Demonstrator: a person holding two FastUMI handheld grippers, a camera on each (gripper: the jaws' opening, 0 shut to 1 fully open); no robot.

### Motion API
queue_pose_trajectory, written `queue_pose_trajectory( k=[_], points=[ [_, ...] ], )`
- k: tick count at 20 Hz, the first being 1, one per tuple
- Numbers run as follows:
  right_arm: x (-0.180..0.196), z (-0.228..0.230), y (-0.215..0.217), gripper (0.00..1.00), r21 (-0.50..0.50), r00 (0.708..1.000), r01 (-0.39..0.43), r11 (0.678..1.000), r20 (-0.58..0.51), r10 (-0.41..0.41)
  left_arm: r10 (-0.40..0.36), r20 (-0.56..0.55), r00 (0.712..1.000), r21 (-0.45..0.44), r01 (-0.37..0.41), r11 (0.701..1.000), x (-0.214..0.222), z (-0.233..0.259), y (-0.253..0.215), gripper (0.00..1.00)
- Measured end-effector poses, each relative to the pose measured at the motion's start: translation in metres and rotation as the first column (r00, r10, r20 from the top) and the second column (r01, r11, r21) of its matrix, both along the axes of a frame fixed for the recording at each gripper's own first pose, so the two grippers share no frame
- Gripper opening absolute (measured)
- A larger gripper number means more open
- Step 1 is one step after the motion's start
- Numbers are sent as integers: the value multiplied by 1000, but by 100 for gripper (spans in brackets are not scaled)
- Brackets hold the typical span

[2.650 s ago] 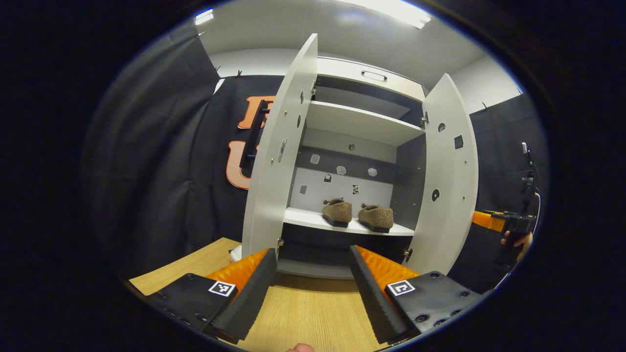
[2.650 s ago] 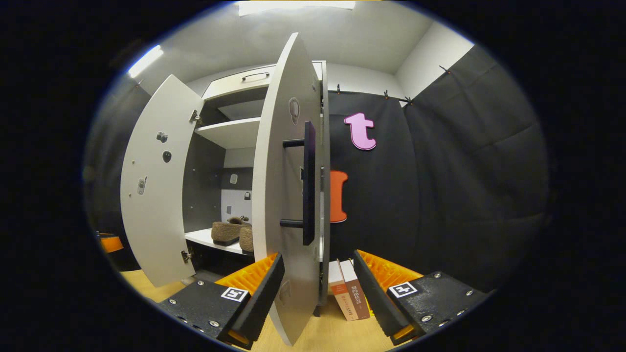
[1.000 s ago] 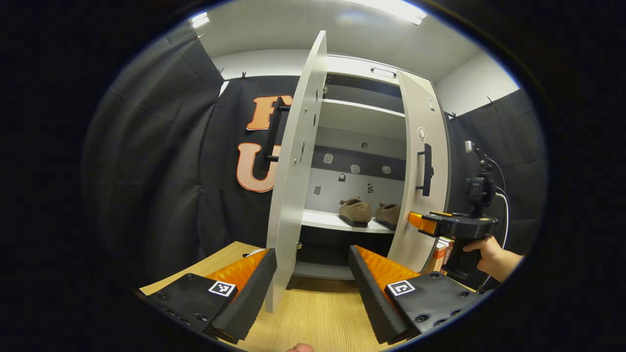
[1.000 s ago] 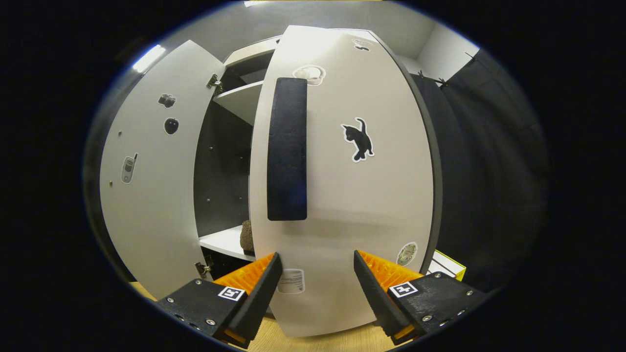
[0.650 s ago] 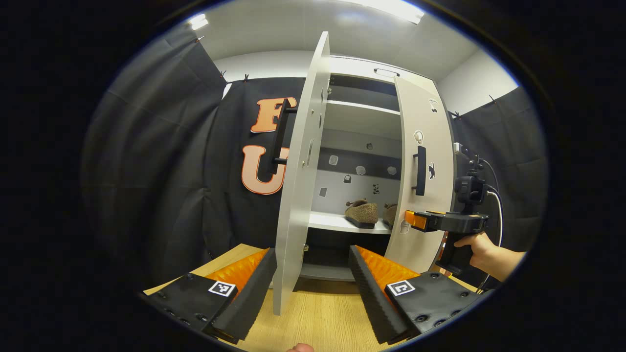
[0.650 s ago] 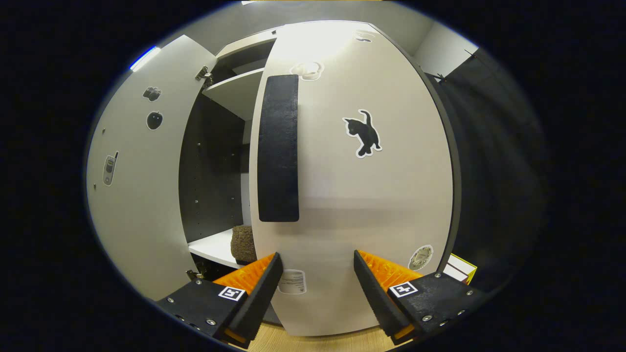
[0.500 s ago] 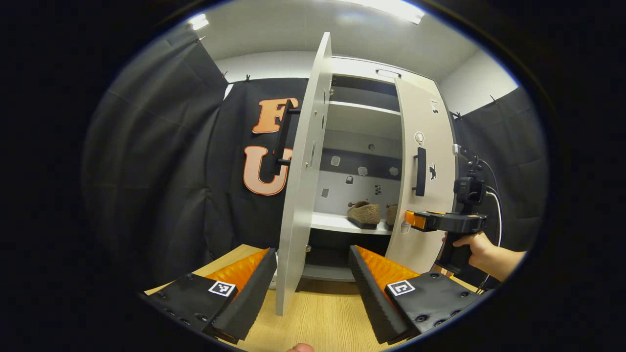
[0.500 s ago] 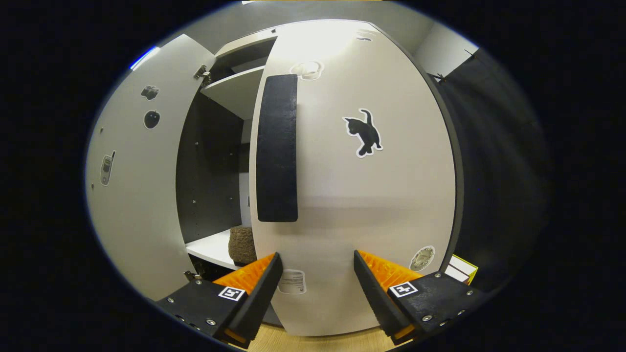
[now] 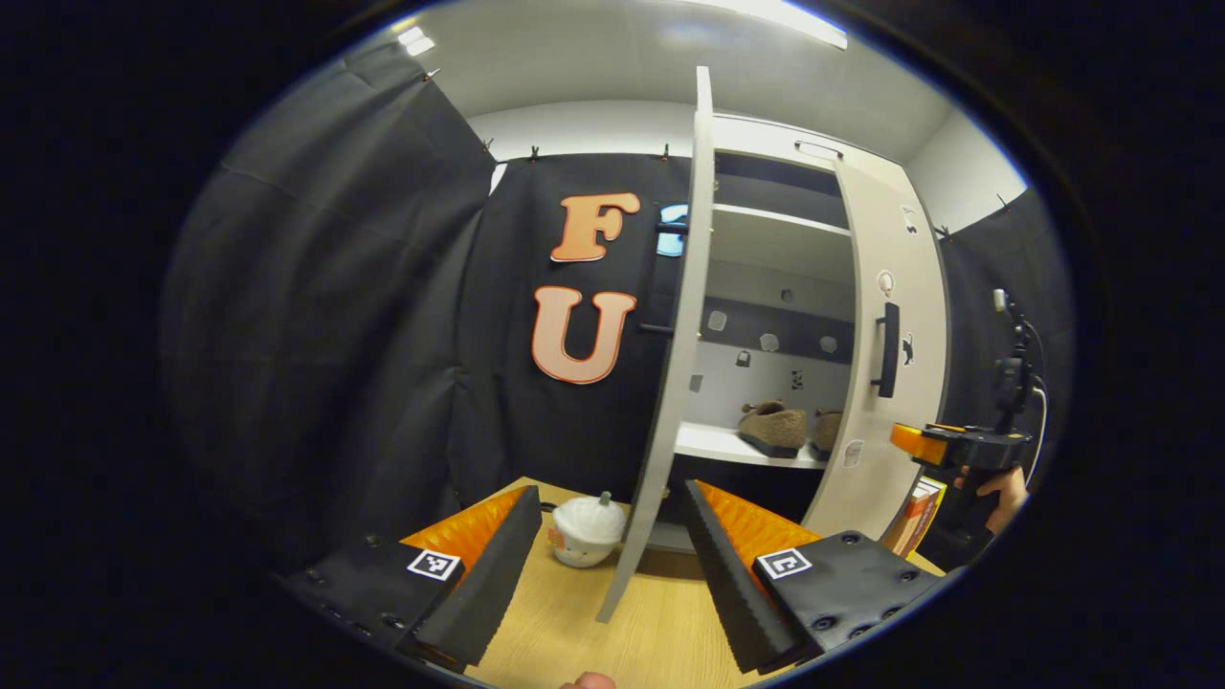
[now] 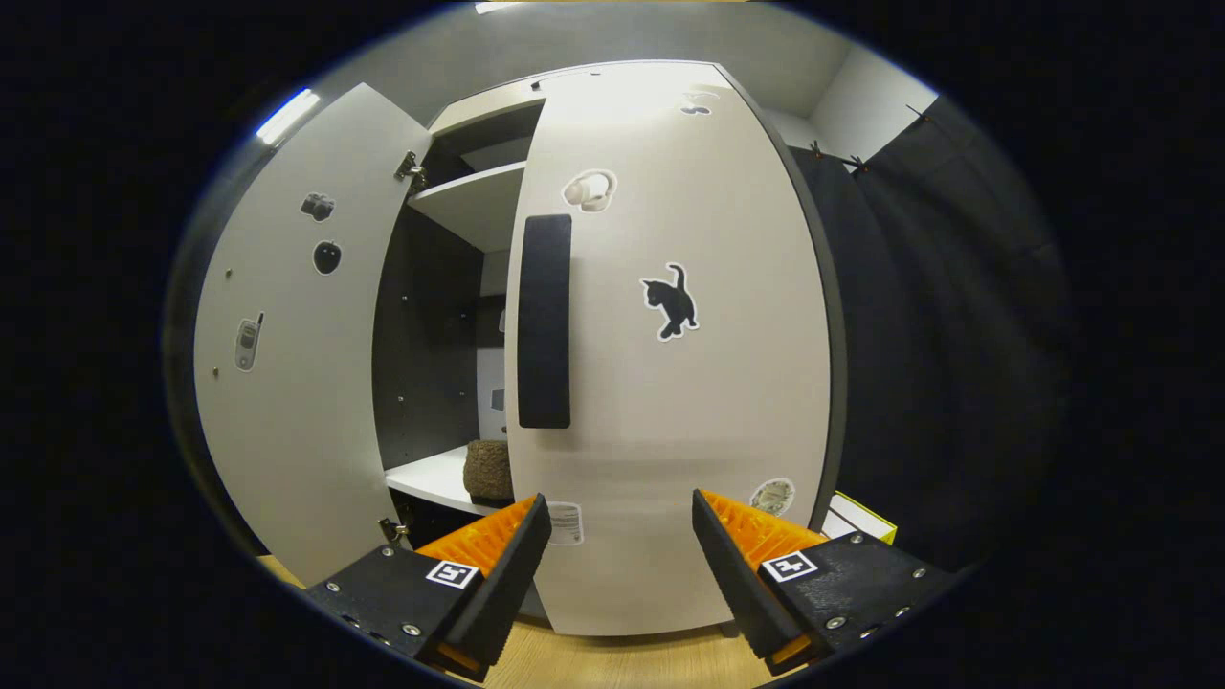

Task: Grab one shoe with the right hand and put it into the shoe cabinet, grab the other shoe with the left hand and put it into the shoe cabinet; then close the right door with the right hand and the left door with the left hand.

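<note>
We see both shoes (image 9: 773,428) shelved in the left gripper view — the right gripper view adds the right door's (image 10: 670,383) cat sticker (image 10: 670,301); both grippers (image 9: 605,555) (image 10: 617,565) gape.

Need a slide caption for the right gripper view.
Open right gripper faces the nearly closed right door; left door open.

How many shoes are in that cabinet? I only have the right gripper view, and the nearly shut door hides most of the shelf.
Observer: Two. In the left gripper view one brown shoe sits on the white shelf with its partner beside it.
Operator: Is anything lying near the open left door?
Observer: Yes, a small white round ornament stands on the wooden table, right beside the left door.
</note>
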State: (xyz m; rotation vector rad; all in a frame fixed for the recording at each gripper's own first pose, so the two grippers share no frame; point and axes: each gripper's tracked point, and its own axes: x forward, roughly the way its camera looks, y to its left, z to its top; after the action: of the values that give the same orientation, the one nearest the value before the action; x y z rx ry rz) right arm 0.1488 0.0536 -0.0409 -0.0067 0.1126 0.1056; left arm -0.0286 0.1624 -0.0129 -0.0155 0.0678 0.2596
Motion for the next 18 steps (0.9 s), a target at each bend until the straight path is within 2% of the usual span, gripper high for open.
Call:
queue_pose_trajectory(
  k=[1, 3, 7, 12, 14, 15, 18],
  points=[
    [-12, 1, -5, 92, -19, 1000, 6, 1000, 6, -6, 21, 9, 1000, 12, -21, 1000, 3, 4, 13, 99],
    [-37, 2, -14, 92, -51, 1000, 23, 998, 15, -22, 52, 15, 999, 32, -52, 998, 16, 10, 35, 96],
    [-75, 8, -22, 92, -35, 999, 32, 999, 8, -32, 46, 37, 998, 52, -48, 997, 51, 13, 52, 97],
    [-105, 16, -40, 92, -39, 998, 63, 997, 18, -62, 47, 10, 999, 81, -47, 996, 86, -3, 55, 99],
    [-113, 16, -48, 92, -47, 997, 75, 996, 13, -74, 43, 21, 999, 103, -45, 994, 87, 0, 56, 92],
    [-116, 16, -52, 92, -45, 997, 82, 996, 8, -81, 26, 21, 999, 87, -28, 996, 89, -1, 52, 99],
    [-120, 15, -60, 92, -32, 995, 96, 995, -2, -96, -67, 1, 998, -38, 67, 997, 90, -13, 28, 95]
  ],
)
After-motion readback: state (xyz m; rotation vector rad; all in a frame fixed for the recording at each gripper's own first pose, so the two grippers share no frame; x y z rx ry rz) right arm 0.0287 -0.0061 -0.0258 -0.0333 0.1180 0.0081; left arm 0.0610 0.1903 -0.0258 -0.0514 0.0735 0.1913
